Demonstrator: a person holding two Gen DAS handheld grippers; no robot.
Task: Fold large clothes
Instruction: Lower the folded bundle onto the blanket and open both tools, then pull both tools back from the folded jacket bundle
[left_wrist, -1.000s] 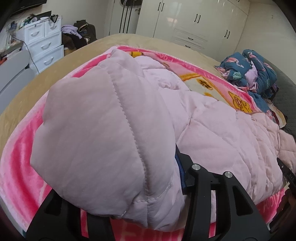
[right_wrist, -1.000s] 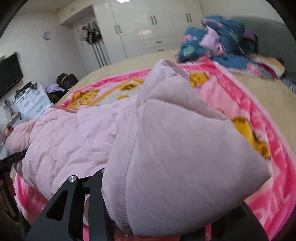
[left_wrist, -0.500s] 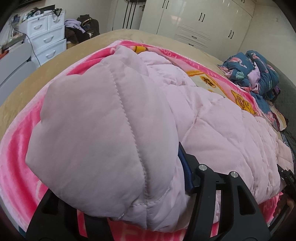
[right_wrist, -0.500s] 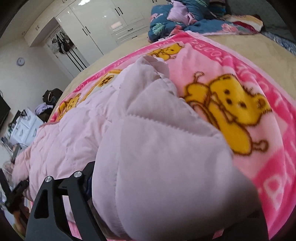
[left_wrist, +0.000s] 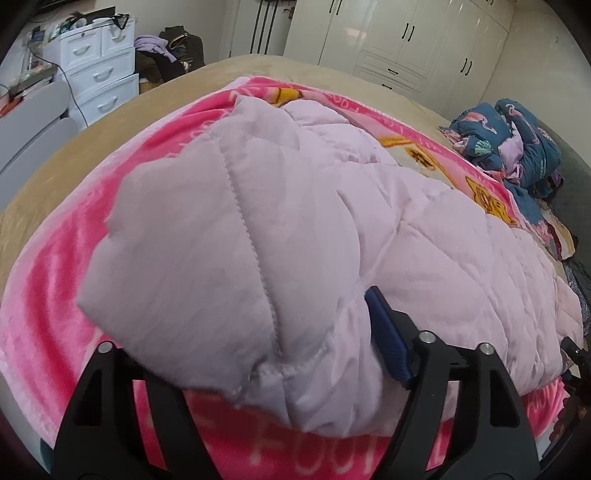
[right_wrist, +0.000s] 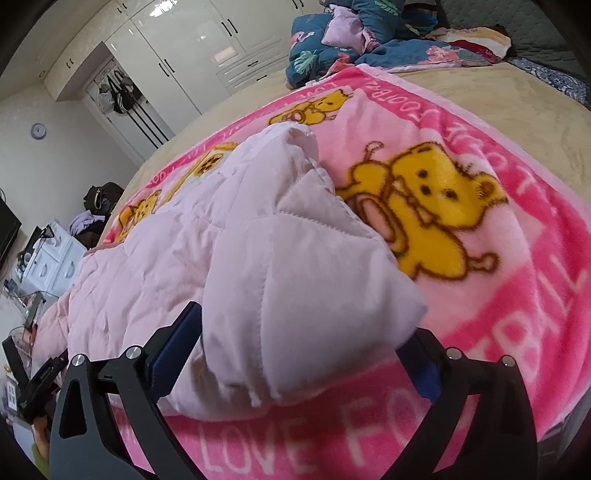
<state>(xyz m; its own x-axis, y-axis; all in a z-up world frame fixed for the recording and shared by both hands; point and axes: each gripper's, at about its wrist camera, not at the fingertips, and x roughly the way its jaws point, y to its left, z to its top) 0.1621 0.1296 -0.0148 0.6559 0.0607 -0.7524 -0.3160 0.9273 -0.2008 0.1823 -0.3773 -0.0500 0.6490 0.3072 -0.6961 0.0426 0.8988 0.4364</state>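
A pale pink quilted jacket (left_wrist: 424, 266) lies across a pink bear-print blanket (left_wrist: 55, 295) on the bed. In the left wrist view one folded corner of it bulges between the fingers of my left gripper (left_wrist: 251, 332). Its jaws are opening; the blue pad (left_wrist: 388, 343) on the right shows bare beside the cloth, and the left finger is hidden under it. In the right wrist view the jacket (right_wrist: 166, 258) has its other corner resting on the blanket (right_wrist: 517, 295) between the fingers of my right gripper (right_wrist: 306, 325). Those jaws are opening wide, with both pads off the fabric.
The blanket covers a tan bedspread (left_wrist: 92, 147). Crumpled blue floral bedding (left_wrist: 517, 147) is piled at the bed's far side. White drawers (left_wrist: 99, 81) and a heap of clothes stand beyond the bed, with white wardrobes (left_wrist: 406, 44) along the wall.
Both grippers have let go of the jacket's corners and spread their jaws. The corners have sunk onto the blanket, and the right gripper has rolled and shifted sideways.
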